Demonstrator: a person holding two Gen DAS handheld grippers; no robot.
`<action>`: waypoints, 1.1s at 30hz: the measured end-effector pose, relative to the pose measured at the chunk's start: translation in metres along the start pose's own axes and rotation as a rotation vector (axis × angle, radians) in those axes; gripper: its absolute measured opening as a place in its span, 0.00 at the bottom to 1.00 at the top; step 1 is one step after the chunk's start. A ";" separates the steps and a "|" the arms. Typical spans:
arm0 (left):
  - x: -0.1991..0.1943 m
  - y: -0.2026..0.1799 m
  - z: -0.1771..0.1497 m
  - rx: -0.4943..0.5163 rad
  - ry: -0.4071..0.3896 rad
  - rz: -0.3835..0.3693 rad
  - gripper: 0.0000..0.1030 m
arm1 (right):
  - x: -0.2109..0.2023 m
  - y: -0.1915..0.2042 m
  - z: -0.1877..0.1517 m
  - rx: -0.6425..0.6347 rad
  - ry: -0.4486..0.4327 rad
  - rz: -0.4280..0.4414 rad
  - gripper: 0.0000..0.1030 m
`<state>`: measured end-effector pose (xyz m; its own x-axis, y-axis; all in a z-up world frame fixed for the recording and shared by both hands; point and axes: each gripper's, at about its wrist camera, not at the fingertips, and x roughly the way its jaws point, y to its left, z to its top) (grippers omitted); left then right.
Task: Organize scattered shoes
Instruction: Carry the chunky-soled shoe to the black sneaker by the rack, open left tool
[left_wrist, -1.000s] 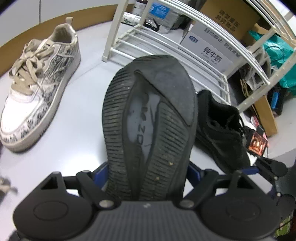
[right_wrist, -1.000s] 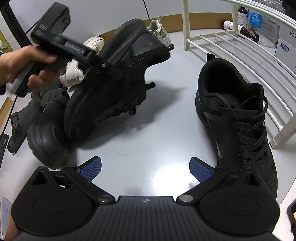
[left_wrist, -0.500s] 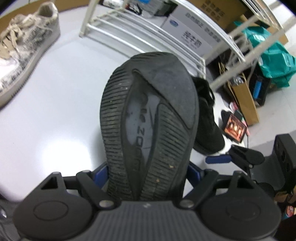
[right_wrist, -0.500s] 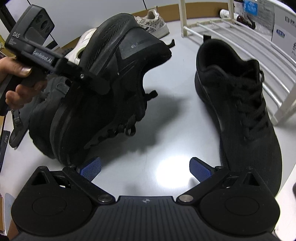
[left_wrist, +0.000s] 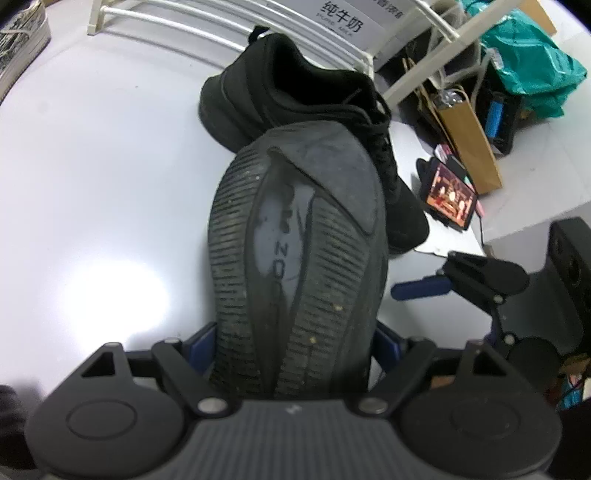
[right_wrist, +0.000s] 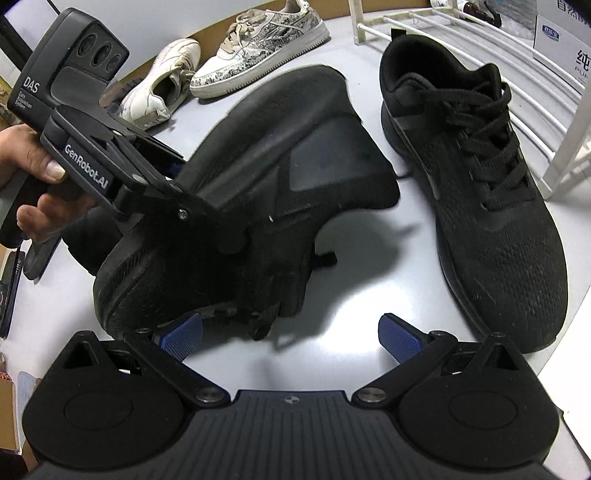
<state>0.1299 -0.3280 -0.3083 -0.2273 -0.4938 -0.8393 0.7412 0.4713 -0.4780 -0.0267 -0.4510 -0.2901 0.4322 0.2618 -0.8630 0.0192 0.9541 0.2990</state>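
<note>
ideally, with the left gripper (left_wrist: 295, 343) clamped across the sole of the raised black shoe (right_wrist: 258, 192), lower it sole-down just beside its mate (right_wrist: 476, 192) on the worktop (left_wrist: 92, 184) by the white rack (left_wrist: 221, 29), toes aligned, while the right gripper (right_wrist: 291, 336), jaws open and empty, keeps clear.

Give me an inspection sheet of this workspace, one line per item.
Surface: pale grey table, glossy, with glare.
Job's things: black shoe held sole up; its mate upright by the white rack; patterned sneaker and white sneaker at the far edge.
Clutter: phone with a lit screen.
Grippers: left gripper jaws clamped on the held shoe; right gripper jaws open, empty.
Cables: thin lead from the phone.
Surroundings: milk carton box, paper bag, teal bag, person's hand.
</note>
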 end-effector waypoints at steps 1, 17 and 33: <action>0.002 0.000 0.000 -0.006 -0.006 0.001 0.83 | 0.001 -0.001 0.001 0.002 0.000 0.000 1.00; -0.048 -0.013 0.000 0.016 -0.059 0.187 0.90 | 0.007 0.003 0.006 0.031 -0.033 0.028 1.00; -0.168 -0.005 -0.093 -0.151 -0.238 0.293 0.90 | 0.002 -0.008 0.007 0.129 -0.118 0.116 0.89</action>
<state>0.1056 -0.1799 -0.1887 0.1454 -0.4698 -0.8707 0.6481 0.7102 -0.2750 -0.0197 -0.4592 -0.2918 0.5405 0.3426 -0.7684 0.0750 0.8901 0.4496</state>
